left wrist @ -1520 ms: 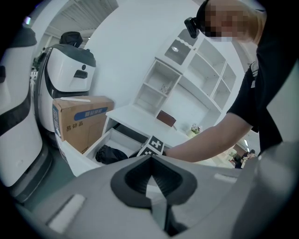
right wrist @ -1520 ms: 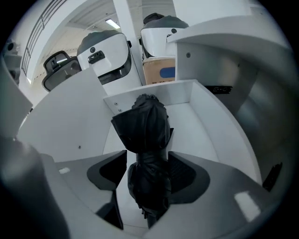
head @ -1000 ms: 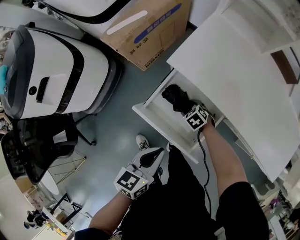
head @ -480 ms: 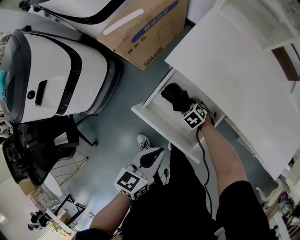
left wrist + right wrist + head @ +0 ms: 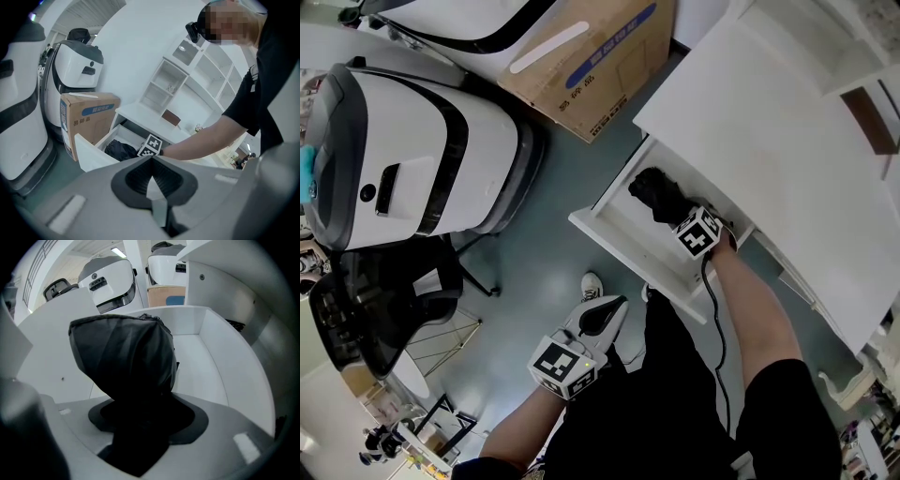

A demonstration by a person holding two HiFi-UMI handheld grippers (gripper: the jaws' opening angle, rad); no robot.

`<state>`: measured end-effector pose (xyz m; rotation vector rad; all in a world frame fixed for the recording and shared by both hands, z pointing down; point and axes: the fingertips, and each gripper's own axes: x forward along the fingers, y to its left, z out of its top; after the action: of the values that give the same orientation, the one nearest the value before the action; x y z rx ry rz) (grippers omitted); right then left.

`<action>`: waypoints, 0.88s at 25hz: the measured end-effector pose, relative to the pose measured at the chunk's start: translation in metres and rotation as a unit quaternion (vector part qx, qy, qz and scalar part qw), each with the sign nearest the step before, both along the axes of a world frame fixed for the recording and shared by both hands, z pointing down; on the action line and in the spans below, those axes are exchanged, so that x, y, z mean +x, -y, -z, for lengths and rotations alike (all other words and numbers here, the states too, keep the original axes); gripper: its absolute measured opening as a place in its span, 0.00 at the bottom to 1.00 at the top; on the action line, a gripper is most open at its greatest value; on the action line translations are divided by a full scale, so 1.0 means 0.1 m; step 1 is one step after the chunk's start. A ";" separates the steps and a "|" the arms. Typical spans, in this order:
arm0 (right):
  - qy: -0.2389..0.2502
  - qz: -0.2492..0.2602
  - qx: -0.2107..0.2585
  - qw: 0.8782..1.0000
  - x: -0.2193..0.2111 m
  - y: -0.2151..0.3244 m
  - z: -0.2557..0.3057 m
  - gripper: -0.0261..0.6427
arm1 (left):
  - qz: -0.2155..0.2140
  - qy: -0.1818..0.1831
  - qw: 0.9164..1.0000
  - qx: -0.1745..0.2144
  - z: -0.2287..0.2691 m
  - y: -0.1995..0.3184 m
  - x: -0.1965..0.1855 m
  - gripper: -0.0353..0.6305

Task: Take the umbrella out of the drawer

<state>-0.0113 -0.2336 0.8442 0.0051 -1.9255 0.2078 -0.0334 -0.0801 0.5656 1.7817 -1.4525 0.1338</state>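
Observation:
A folded black umbrella (image 5: 659, 194) (image 5: 124, 357) (image 5: 120, 150) sits in the open white drawer (image 5: 614, 234) under the white desk. My right gripper (image 5: 682, 220) (image 5: 136, 437) is inside the drawer, shut on the umbrella's near end, with black fabric filling the jaws. In the right gripper view the umbrella's bulk rises above the drawer floor (image 5: 197, 362). My left gripper (image 5: 605, 319) (image 5: 157, 197) hangs low over the floor by the person's leg, shut and holding nothing.
A white desk top (image 5: 769, 141) overhangs the drawer. A cardboard box (image 5: 591, 56) stands on the floor beyond it. A large white-and-black machine (image 5: 403, 141) is at the left, with a black chair (image 5: 375, 291) below it. White shelves (image 5: 173, 84) rise behind the desk.
The view has shifted slightly; my right gripper stays shut on the umbrella in the drawer, roughly in place. The left gripper has not moved.

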 end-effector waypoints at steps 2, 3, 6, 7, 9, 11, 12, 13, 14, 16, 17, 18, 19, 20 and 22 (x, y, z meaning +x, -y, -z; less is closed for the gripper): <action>0.009 -0.010 0.000 1.000 0.03 -0.01 0.07 0.46 | -0.004 0.000 1.000 0.003 0.02 -0.03 -0.03 0.05; 0.017 -0.015 0.001 1.000 0.03 -0.02 0.12 0.46 | -0.005 0.000 1.000 0.005 0.02 -0.05 -0.04 0.05; 0.044 -0.027 0.004 0.999 0.01 -0.07 0.35 0.46 | -0.013 -0.001 1.000 0.011 0.05 -0.11 -0.08 0.05; 0.052 -0.030 0.006 0.998 0.00 -0.09 0.44 0.46 | -0.017 -0.002 1.000 0.014 0.07 -0.13 -0.09 0.05; 0.071 -0.038 0.010 0.997 -0.01 -0.12 0.65 0.46 | -0.029 -0.002 0.999 0.021 0.11 -0.15 -0.10 0.05; 0.091 -0.050 0.019 0.994 0.01 -0.14 0.89 0.46 | -0.043 -0.002 0.998 0.037 0.17 -0.16 -0.10 0.05; 0.101 -0.055 0.024 0.993 0.02 -0.15 1.02 0.46 | -0.049 -0.002 0.998 0.046 0.20 -0.18 -0.10 0.05; 0.110 -0.061 0.029 0.992 0.03 -0.18 1.15 0.46 | -0.055 -0.002 0.997 0.053 0.25 -0.22 -0.11 0.05; 0.119 -0.067 0.033 0.990 0.03 -0.23 1.29 0.46 | -0.059 -0.001 0.997 0.057 0.31 -0.26 -0.14 0.05; 0.134 -0.081 0.043 0.987 0.04 -0.32 1.59 0.45 | -0.066 -0.002 0.996 0.062 0.43 -0.37 -0.19 0.05; 0.141 -0.090 0.053 0.984 0.06 -0.33 1.75 0.45 | -0.071 -0.003 0.995 0.068 0.48 -0.40 -0.22 0.05; 0.149 -0.102 0.067 0.981 0.08 -0.31 1.92 0.45 | -0.079 -0.004 0.994 0.076 0.53 -0.41 -0.25 0.05; 0.159 -0.116 0.081 0.977 0.10 -0.29 2.09 0.45 | -0.087 -0.005 0.993 0.085 0.57 -0.41 -0.28 0.05; 0.170 -0.130 0.093 0.972 0.13 -0.27 2.25 0.45 | -0.094 -0.004 0.991 0.093 0.60 -0.41 -0.30 0.05; 0.195 -0.163 0.113 0.960 0.20 -0.31 2.57 0.45 | -0.108 -0.003 0.988 0.106 0.69 -0.46 -0.33 0.05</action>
<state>0.0090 -0.2031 0.5874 0.4691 -2.3281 0.2184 -0.0662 -0.0345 0.4964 2.1096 -1.3053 0.0878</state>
